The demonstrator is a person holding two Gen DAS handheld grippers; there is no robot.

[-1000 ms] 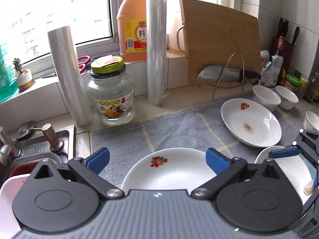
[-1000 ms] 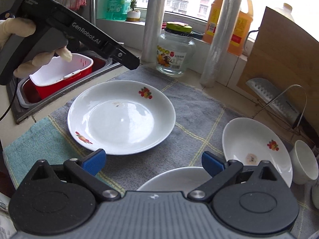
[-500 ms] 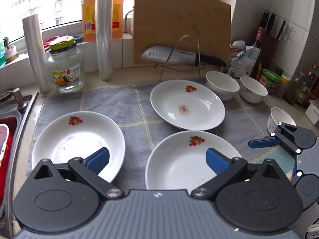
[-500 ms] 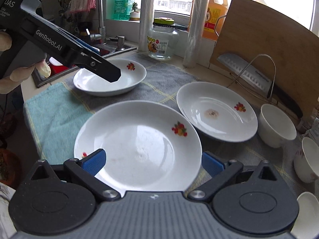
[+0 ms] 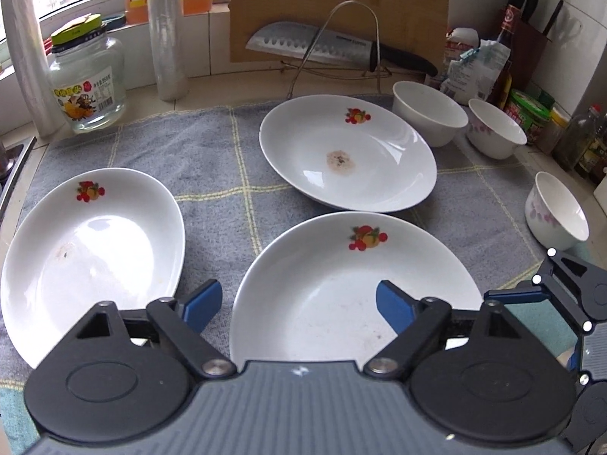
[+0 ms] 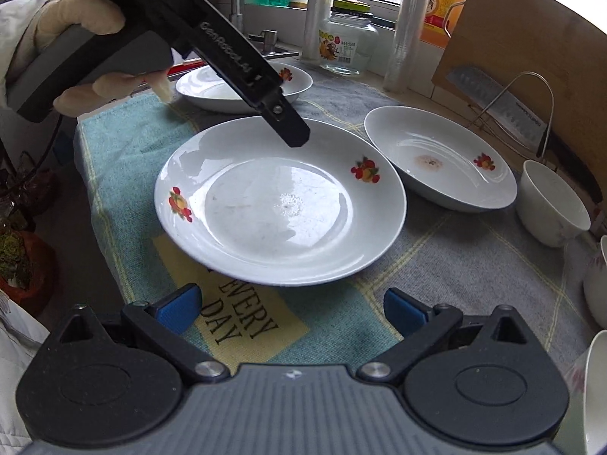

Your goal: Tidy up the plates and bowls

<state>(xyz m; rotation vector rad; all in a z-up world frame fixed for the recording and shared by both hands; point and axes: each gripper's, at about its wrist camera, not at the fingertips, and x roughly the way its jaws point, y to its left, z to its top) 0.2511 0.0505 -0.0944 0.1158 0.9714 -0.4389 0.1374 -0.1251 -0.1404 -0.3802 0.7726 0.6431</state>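
Three white plates with fruit prints lie on a grey towel (image 5: 212, 159): a left plate (image 5: 91, 250), a near plate (image 5: 341, 288) and a stained far plate (image 5: 349, 155). Three white bowls (image 5: 428, 117) (image 5: 497, 132) (image 5: 557, 212) stand at the right. My left gripper (image 5: 297, 305) hovers over the near plate's left rim. Its jaws are closing, with the rim between them, and the pads do not touch it. My right gripper (image 6: 292, 311) is open over the towel, just short of the near plate (image 6: 280, 204), with nothing between its fingers.
A glass jar (image 5: 87, 83), film rolls (image 5: 167, 38), a knife on a wire rack (image 5: 315, 45) and a cutting board (image 5: 337, 0) line the back. Bottles and jars (image 5: 527, 110) crowd the right corner. The sink (image 6: 265, 41) lies left. A gloved hand (image 6: 87, 15) holds the left gripper.
My left gripper has swung right from the left plate to the near plate, and its jaws have narrowed. The right gripper has drawn back, so the near plate now lies ahead of its fingers.
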